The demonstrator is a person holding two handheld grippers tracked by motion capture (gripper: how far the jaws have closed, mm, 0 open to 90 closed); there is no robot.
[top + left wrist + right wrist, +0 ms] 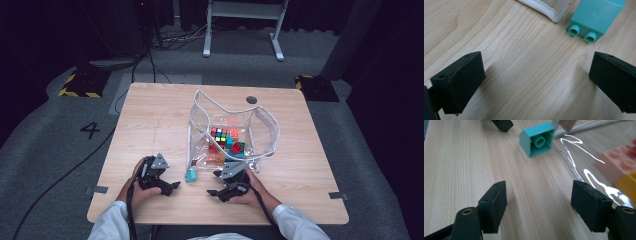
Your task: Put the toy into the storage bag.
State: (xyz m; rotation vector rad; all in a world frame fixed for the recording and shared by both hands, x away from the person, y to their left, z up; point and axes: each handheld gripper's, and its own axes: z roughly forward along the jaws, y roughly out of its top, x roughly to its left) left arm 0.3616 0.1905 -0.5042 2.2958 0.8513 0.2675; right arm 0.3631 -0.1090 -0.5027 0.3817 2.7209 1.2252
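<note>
A teal toy brick (190, 175) lies on its side on the wooden table (150, 120), just off the near left corner of a clear plastic bag (265, 130). My left gripper (170, 187) sits left of the brick, open and empty; in the left gripper view (534, 80) the teal brick (596, 17) lies ahead to the right with its studs toward me. My right gripper (214, 183) is right of the brick, open with nothing between its jaws. Over bare wood in the right gripper view (544, 205), the brick's hollow underside (537, 138) faces me.
The bag holds a colour-puzzle cube (218, 135) and several toy bricks, among them a pink brick (621, 162) and a yellow brick (630, 185) behind the glossy plastic. The bag's white-edged corner (549, 10) lies near the teal brick. A left jaw tip (502, 124) shows beyond.
</note>
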